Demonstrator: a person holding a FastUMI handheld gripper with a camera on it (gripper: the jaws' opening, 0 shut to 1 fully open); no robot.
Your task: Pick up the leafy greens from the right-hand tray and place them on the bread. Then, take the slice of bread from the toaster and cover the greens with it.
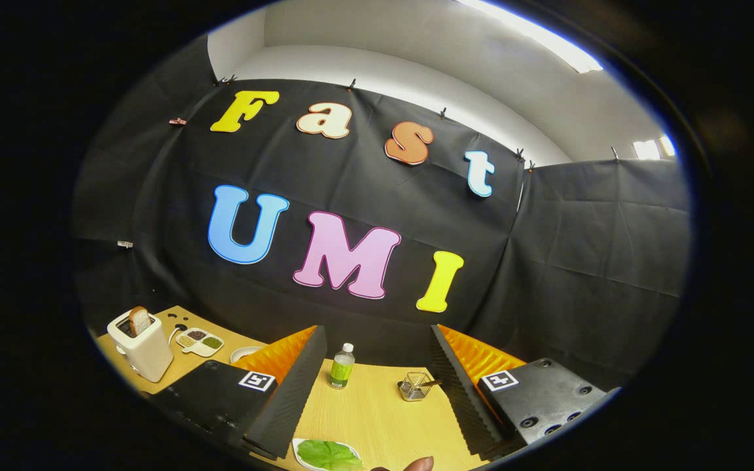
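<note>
Item: leafy greens (328, 454), lying flat on a white tray (300, 447) at the bench's (383, 412) near edge, long axis across the fingers. Gripper (377, 392): fingers spread wide, holding nothing, greens between and below them. Risk: closing too high would miss the thin leaf; toaster (144, 350) with bread slice (139, 320) stands at the far left corner.

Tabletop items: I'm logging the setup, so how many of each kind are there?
Toaster: 1
Bread slice in it: 1
Seasoning tray: 1
Bottle: 1
Wire holder: 1
Plate of greens: 1
Total: 6
The gripper is open.
</note>
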